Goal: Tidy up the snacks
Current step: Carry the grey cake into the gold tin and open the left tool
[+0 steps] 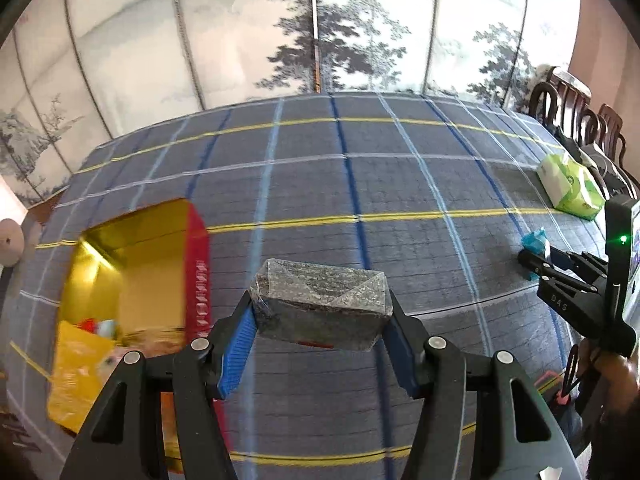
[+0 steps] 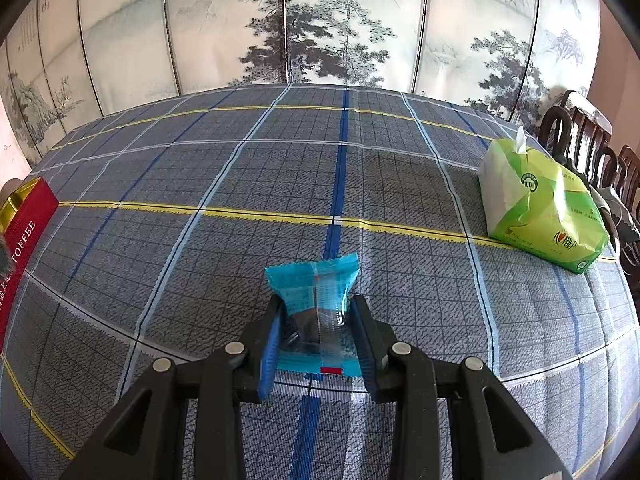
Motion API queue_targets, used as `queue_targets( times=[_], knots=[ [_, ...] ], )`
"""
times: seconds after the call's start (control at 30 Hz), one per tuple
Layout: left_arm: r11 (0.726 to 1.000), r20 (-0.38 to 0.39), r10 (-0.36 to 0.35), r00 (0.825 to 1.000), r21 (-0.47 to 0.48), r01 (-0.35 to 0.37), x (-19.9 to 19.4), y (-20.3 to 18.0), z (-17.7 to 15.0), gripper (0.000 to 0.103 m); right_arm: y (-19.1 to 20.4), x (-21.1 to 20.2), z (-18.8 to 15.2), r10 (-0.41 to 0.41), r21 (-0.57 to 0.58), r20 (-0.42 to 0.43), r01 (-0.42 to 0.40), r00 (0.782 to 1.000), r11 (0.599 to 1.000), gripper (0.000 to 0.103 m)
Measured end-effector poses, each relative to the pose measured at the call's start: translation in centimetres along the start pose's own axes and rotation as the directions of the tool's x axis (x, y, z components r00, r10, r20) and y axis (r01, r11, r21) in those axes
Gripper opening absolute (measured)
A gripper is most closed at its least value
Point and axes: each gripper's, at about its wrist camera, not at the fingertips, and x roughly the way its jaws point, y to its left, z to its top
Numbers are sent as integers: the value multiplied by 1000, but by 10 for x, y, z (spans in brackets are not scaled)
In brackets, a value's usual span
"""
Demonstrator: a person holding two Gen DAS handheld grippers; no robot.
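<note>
Your red toffee box (image 1: 198, 264) lies open at about 9 o'clock in the left wrist view, its gold lining (image 1: 132, 252) bright; inside, toward 8 o'clock, you can make out a yellow packet (image 1: 76, 376) and a blurred jumble of other wrappers. Your left gripper (image 1: 320, 320) is clenched on a clear-wrapped dark snack block (image 1: 320, 304), held above the cloth just right of the box. Your right gripper (image 2: 318, 332) grasps a blue snack packet (image 2: 316, 296) between its blue pads (image 2: 269, 344) — whether the packet touches the cloth cannot be told. In the left view that gripper sits out at 3 o'clock.

The table wears a grey plaid tablecloth (image 2: 240, 176) crossed by blue, pale and yellow lines. A green tissue pack (image 2: 540, 208) rests at 2 o'clock in the right view, near the far edge. Behind the table stands a folding screen (image 2: 320, 20) painted with ink trees — dark wooden chairs (image 2: 580, 140) line the right side.
</note>
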Motion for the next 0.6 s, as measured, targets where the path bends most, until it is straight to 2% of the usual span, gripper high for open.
queue_targets(
  times=[0.27,0.47,0.6],
  knots=[
    [994,36,77,996,-82,-74,-15,59,12,55,0,0,0,-2,-2,0,2,1000,1000,34],
    [977,14,154,988,-152,-150,-6,105,16,55,0,0,0,-3,-2,0,3,1000,1000,34],
    [965,-22,177,984,-194,-178,6,131,15,55,0,0,0,-4,-1,0,4,1000,1000,34]
  ],
)
